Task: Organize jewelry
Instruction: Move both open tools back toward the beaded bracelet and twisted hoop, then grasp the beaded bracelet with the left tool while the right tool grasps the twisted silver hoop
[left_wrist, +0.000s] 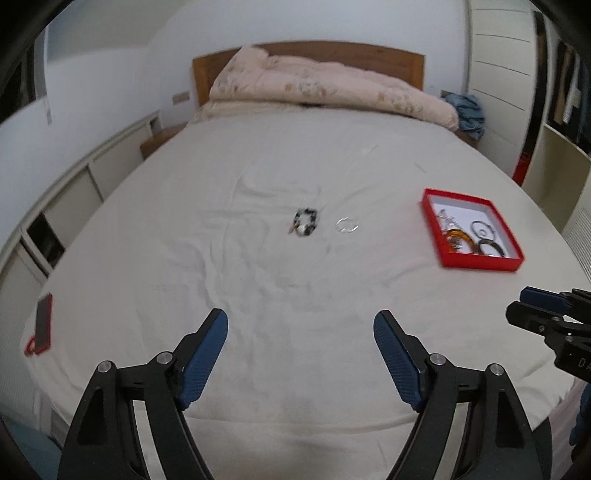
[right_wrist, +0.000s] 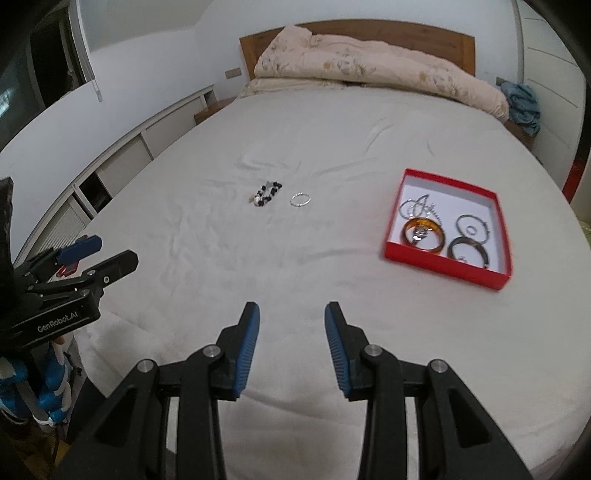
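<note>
Both tools empty over the bed
Left tool (left_wrist: 301, 326) gaped wide, right tool (right_wrist: 291, 314) half open; beads (right_wrist: 266, 192) and ring (right_wrist: 300, 199) lay ahead, box (right_wrist: 448, 264) ahead-right

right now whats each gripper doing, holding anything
Left gripper: open, holding nothing.
Right gripper: open, holding nothing.

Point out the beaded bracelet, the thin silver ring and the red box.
beaded bracelet (right_wrist: 266, 194): right wrist view, middle of the dark beads.
thin silver ring (right_wrist: 300, 199): right wrist view, on its wire rim.
red box (right_wrist: 445, 267): right wrist view, near outer wall.
</note>
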